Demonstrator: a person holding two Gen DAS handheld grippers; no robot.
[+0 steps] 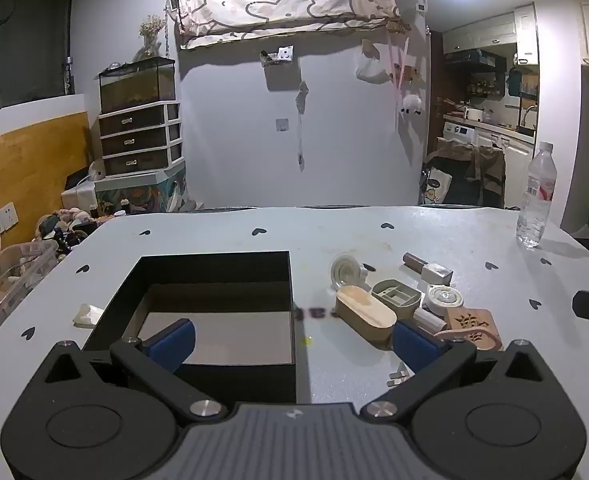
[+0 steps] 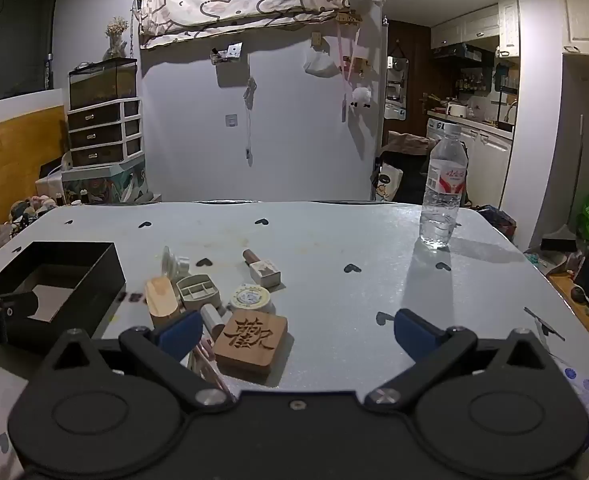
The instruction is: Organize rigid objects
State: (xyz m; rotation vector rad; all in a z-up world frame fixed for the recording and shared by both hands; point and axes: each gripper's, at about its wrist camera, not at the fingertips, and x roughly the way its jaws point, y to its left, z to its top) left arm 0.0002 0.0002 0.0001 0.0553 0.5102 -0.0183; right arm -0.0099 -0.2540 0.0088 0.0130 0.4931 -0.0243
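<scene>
Left wrist view
- Left claw [image 1: 292, 340]: spread wide and holding nothing; it hangs over the near edge of the black box [image 1: 214, 276], one blue pad above the box floor and the other beside the wooden-lidded case [image 1: 364, 316].
- Box: open-topped, and as far as can be seen bare inside, standing on the table [image 1: 414, 232] to the left of the cluster.
- Things to sort: the case, a grey divided tray [image 1: 397, 298], a round clear lid [image 1: 345, 271], a small bottle with a brown cap [image 1: 428, 269], a round tin [image 1: 445, 297] and a carved wooden block [image 1: 472, 326], packed close together, several touching.
- Elsewhere: a water bottle [image 1: 536, 196] stands well apart at the far right; a crumpled white scrap [image 1: 87, 315] lies left of the box.

Right wrist view
- Right claw [image 2: 296, 334]: also spread and empty, its left pad [image 2: 180, 334] near the block [image 2: 252, 340], its right pad over bare table.
- Block: lies flat, nearest this claw, with a white tube [image 2: 213, 318] just behind it.
- Box [image 2: 50, 280]: off to the left.

Step in hand
- Judgement: the start of sorting, with nothing in the box yet.

Next move
- Likely calls for lowering one claw over an outer piece, such as the block or the case, closing squarely on its sides without nudging the neighbours, then carrying it over into the box.
</scene>
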